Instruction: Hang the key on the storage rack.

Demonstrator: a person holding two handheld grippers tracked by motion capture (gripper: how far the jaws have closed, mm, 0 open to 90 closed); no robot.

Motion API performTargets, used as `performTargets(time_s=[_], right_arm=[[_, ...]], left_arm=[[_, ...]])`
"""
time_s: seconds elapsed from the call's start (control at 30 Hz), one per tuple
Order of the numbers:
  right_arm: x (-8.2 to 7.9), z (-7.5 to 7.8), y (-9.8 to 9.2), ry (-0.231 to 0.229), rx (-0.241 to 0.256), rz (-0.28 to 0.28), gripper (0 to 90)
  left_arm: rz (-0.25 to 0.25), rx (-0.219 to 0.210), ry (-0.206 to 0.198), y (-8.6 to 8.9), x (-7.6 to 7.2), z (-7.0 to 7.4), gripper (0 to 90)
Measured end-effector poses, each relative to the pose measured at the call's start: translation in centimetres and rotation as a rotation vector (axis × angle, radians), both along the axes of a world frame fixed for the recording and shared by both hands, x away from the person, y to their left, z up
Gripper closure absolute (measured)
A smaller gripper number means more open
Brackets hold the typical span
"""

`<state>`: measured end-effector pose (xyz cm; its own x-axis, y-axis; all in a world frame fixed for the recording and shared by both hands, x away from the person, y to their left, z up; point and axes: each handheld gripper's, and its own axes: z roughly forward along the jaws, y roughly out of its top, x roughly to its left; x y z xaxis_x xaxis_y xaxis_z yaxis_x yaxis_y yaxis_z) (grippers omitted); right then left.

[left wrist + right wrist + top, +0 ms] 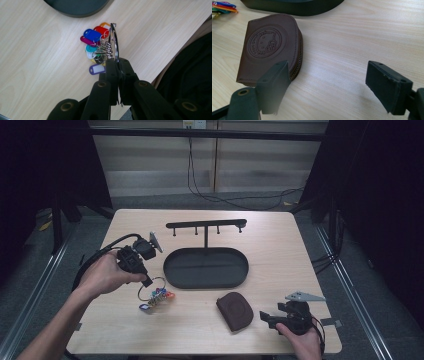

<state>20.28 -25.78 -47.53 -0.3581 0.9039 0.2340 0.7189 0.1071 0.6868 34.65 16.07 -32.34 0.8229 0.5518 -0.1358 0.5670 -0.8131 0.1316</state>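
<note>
Pale wood-grain table (pixel 280 250) under dim light, with dark curtains at both sides of the high view and cables trailing over the grey floor beyond the far edge. Left of centre in that view lies a large silver metal key ring (pixel 151 289) carrying a fan of plastic key tags (pixel 159 298); the left gripper view shows the tags (pixel 96 42) in blue, red, orange, magenta, teal, white, yellow and violet, each strung on a small split ring, spread flat on the wood while the big ring (pixel 115 43) stands on edge above them. The left gripper (pixel 117 65) has its jaws pressed together on the lower arc of that ring, pinching the wire. In the high view the same left gripper (pixel 146 281) points down and right from the person's left hand (pixel 105 275).

Just right of the tags, a black oval metal tray (pixel 172 275) with a T-shaped hook rack (pixel 206 225) rising from its far rim sits mid-frame. Lower right of the tray lies a brown leather zip pouch (pixel 235 310) with an embossed round emblem (pixel 265 45). At the lower right, the right gripper (pixel 327 87) rests with its jaws spread wide, the pouch (pixel 269 45) just beyond its left jaw.
</note>
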Motion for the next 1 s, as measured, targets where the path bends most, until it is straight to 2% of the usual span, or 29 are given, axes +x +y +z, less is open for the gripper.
performTargets(time_s=[0.3,0.63,0.83,1.0], right_arm=[[0.0,0.0,0.0,0.0,-0.001,0.0,19.0],[0.0,0.0,0.0,0.005,-0.001,0.005,18.8],[-0.1,0.0,0.0,-0.001,0.001,0.004,18.8],[0.0,0.0,0.1,0.001,0.0,0.008,18.7]], left_arm=[[0.011,-0.015,-0.035,0.1,0.0,2.5,87.9],[0.013,-0.032,-0.041,0.1,0.2,4.0,87.9],[0.016,-0.005,-0.056,-0.1,0.4,4.8,87.9],[0.023,-0.013,-0.054,-0.2,0.9,5.4,87.9]])
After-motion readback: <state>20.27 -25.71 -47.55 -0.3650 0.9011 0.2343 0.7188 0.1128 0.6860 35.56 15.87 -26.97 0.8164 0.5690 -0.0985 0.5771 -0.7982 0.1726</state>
